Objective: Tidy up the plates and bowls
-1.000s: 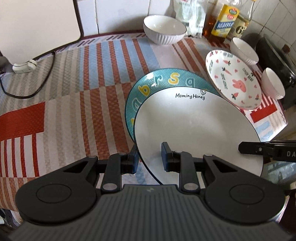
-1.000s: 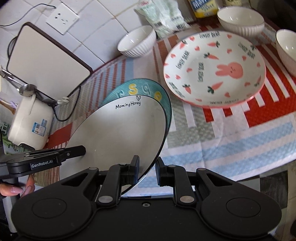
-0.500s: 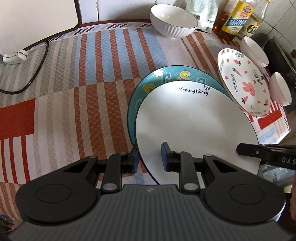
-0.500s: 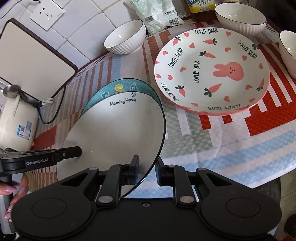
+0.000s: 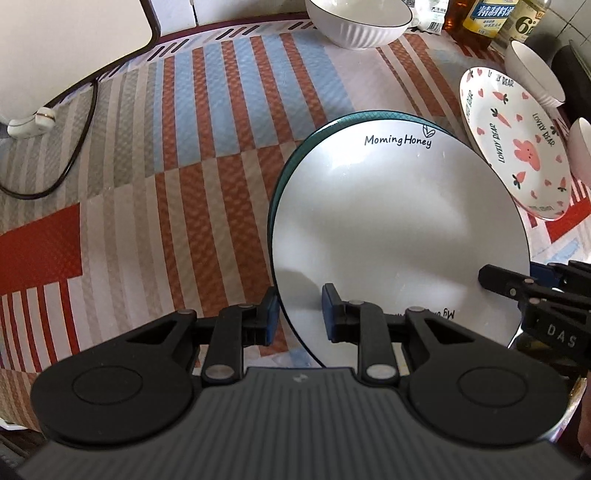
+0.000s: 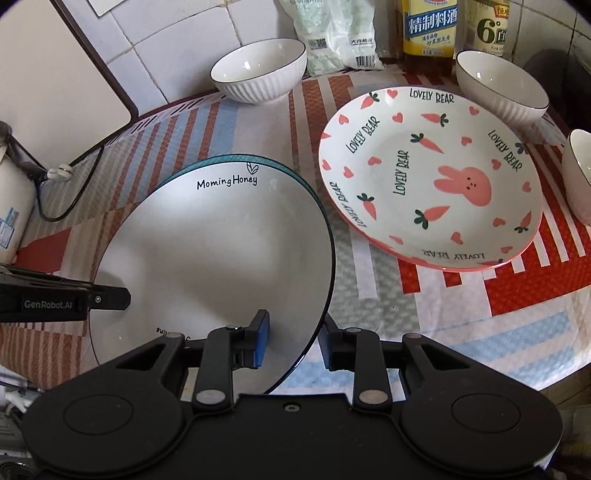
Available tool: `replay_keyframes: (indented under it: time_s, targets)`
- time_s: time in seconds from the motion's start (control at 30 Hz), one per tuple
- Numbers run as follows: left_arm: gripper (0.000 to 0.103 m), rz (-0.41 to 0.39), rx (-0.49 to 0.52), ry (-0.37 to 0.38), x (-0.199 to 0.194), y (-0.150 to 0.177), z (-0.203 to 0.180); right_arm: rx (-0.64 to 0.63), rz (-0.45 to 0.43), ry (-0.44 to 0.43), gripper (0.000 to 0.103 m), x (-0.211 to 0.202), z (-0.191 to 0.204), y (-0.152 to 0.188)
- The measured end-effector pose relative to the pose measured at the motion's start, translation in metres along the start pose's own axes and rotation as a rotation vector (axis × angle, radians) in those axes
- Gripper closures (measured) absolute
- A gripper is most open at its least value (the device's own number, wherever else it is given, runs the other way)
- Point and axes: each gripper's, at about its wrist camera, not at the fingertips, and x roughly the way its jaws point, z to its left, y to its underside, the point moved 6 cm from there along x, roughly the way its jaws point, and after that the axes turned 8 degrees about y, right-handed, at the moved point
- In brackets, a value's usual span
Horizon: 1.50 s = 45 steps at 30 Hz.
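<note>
"Morning Honey" plate [image 5: 399, 229] rim between left tool [image 5: 299, 314] fingers.

The white plate [image 6: 214, 251] reads "Moming Honey"; the rabbit plate [image 6: 428, 177] repeats "LOVELY BEAR". The left gripper [image 6: 66, 301] bears "GenRobot.AI", the right gripper [image 5: 554, 328] "DAS". A bottle [image 6: 487, 26] shows "6°".
</note>
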Motion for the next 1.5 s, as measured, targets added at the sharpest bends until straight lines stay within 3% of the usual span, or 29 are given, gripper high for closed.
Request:
replay_keyframes:
  time_s: [0.2,0.5,0.63,0.77,0.9,1.13,1.2,1.4,1.5]
  targets:
    - [0.081,-0.004,0.005,-0.028,0.002,-0.005,0.002,-0.043,-0.02,0.038,0.063,0.005,0.006,-0.005]
    - [0.08,-0.024,0.044,-0.039,-0.019,0.004,-0.003,-0.135,-0.069,-0.007,0.062,-0.006,0.006,0.004]
    - [0.08,-0.057,0.055,-0.002,-0.046,0.009,-0.012,-0.104,-0.083,-0.095,0.06,-0.025,-0.003,0.002]
    - [0.079,-0.103,0.075,0.037,-0.077,0.012,-0.032,-0.1,-0.155,-0.214,0.06,-0.068,-0.015,0.001]
    - [0.078,-0.158,0.1,0.062,-0.104,0.011,-0.059,-0.162,-0.231,-0.204,0.057,-0.107,-0.03,-0.003]
    - [0.067,-0.238,0.156,0.108,-0.137,0.007,-0.119,-0.209,-0.341,-0.159,0.045,-0.16,-0.076,-0.012]
    - [0.061,-0.265,0.175,0.12,-0.142,0.002,-0.137,-0.224,-0.371,-0.151,0.038,-0.173,-0.09,-0.011]
    - [0.056,-0.305,0.186,0.159,-0.142,-0.013,-0.172,-0.251,-0.426,-0.092,0.036,-0.19,-0.13,-0.01]
    - [0.051,-0.316,0.189,0.18,-0.134,-0.025,-0.182,-0.262,-0.458,-0.07,0.028,-0.191,-0.145,-0.013]
